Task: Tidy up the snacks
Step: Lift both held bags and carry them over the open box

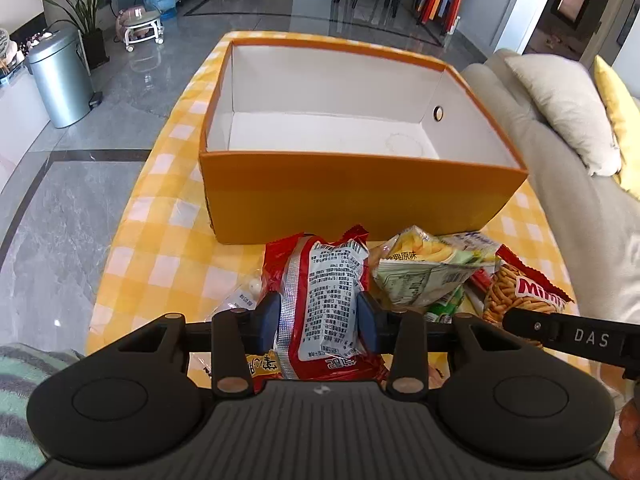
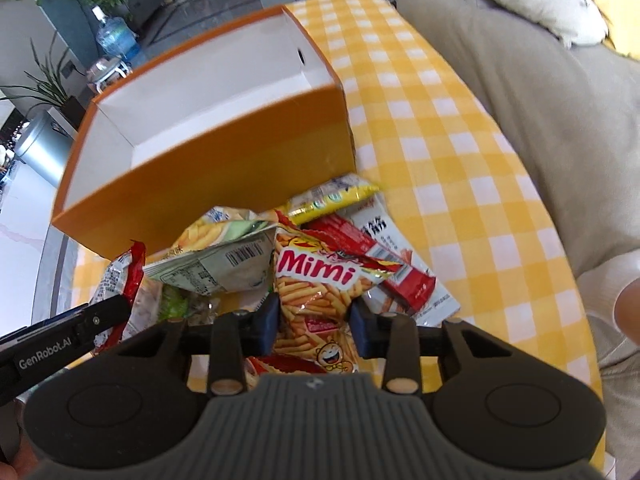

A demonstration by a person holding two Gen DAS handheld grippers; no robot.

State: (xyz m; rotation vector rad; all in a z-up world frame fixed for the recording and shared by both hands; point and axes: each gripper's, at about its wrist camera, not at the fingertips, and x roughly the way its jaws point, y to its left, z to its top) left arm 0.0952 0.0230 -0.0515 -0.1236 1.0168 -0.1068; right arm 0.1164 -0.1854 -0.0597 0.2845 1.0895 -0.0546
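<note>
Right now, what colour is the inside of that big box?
White inside, orange outside: the box shows best in the left wrist view.

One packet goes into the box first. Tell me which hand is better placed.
Left, probably. Its tongs grip the red packet squarely facing the orange box. The right tongs hold the Mimi packet, with the box off to their left.

L hand-held gripper (image 1: 318,312) clamps red snack pack (image 1: 320,304); empty orange box (image 1: 360,196) just behind, on checked cloth (image 1: 160,256).
</note>
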